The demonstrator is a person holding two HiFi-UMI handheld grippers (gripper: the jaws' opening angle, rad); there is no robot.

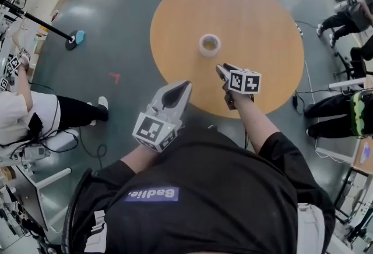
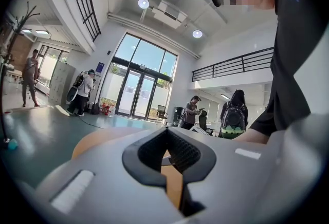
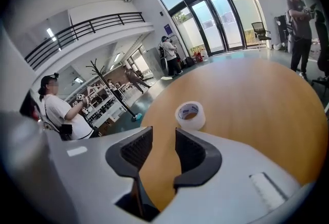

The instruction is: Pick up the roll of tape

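A roll of clear tape [image 1: 210,45] lies flat near the middle of the round wooden table [image 1: 262,20]. My right gripper [image 1: 222,69] hovers over the table's near part, a short way before the roll, tilted down toward it. In the right gripper view its jaws [image 3: 163,133] stand open with nothing between them, and the tape [image 3: 190,115] sits just beyond the fingertips on the table [image 3: 257,89]. My left gripper [image 1: 186,84] is held at the table's near edge, left of the right one. Its pads meet at the tip [image 2: 166,130], shut on nothing.
A dark pole stand [image 1: 73,42] with a blue item sits on the green floor at the left. A seated person [image 1: 35,113] is at the left and others sit at the right [image 1: 344,20]. Cables run over the floor on the table's right side [image 1: 306,81].
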